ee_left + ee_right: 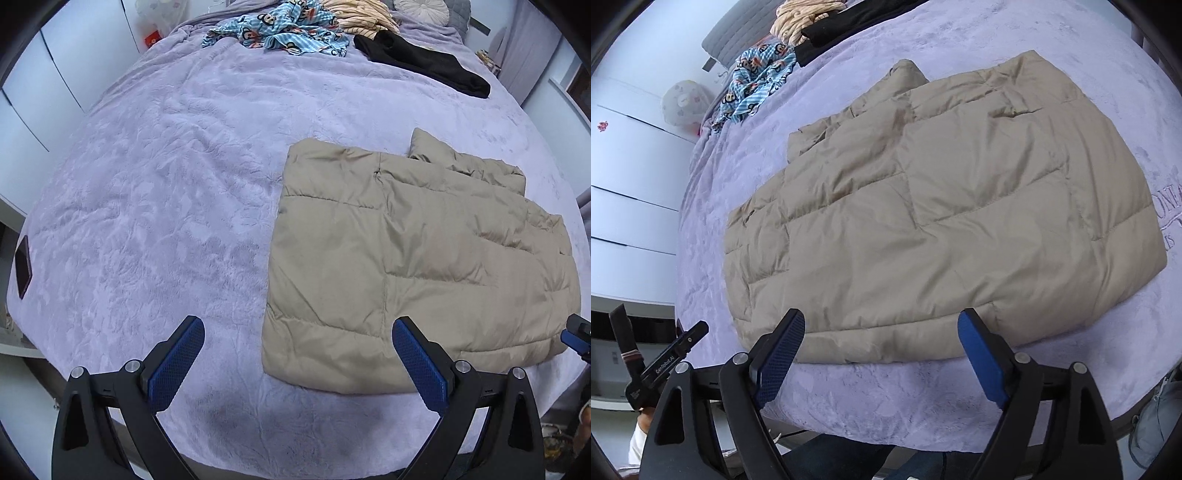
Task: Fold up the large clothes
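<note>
A beige quilted puffer jacket (413, 266) lies folded flat on the lilac bed cover (155, 192), near the bed's front edge; it fills the middle of the right wrist view (942, 206). My left gripper (297, 328) is open and empty, held above the bed at the jacket's near left corner. My right gripper (881, 321) is open and empty, just off the jacket's near hem. The right gripper's tip shows at the right edge of the left wrist view (578, 332).
A blue cartoon-print garment (284, 29), a striped cream garment (362, 16) and a black garment (424, 62) lie heaped at the far end of the bed. White wardrobe doors (44, 74) stand to the left. A dark phone (23, 267) lies at the bed's left edge.
</note>
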A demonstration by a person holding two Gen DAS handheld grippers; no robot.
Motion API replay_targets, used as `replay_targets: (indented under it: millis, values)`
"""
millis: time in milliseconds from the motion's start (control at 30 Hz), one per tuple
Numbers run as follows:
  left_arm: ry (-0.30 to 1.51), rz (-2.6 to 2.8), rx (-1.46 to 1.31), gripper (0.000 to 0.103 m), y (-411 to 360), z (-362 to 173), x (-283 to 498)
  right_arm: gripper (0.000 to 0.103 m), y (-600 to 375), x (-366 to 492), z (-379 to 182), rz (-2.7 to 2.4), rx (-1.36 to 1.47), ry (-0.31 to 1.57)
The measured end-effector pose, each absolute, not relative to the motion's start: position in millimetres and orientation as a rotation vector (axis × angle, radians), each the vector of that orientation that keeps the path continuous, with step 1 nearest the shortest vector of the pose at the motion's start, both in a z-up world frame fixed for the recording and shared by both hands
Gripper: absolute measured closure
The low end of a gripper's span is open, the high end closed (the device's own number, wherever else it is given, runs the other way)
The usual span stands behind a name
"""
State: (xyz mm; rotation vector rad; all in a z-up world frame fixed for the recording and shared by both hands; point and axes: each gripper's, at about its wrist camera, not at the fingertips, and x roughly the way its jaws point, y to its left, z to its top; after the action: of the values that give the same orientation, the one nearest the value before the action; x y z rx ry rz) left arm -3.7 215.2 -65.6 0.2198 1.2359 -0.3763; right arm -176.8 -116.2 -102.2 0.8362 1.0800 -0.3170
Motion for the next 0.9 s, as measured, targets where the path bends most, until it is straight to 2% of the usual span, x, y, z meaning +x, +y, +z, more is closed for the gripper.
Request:
replay_targets:
  millis: [633, 900]
  values:
    - [1.359, -0.489, 0.223, 0.001, 211, -105, 23, 0.015, -79, -134, -113, -0.302, 0.862, 1.167]
    - [1.404, -0.556, 0.098, 0.001, 231, -124, 49, 0.014, -75, -131, -124, -0.305, 0.952, 1.201]
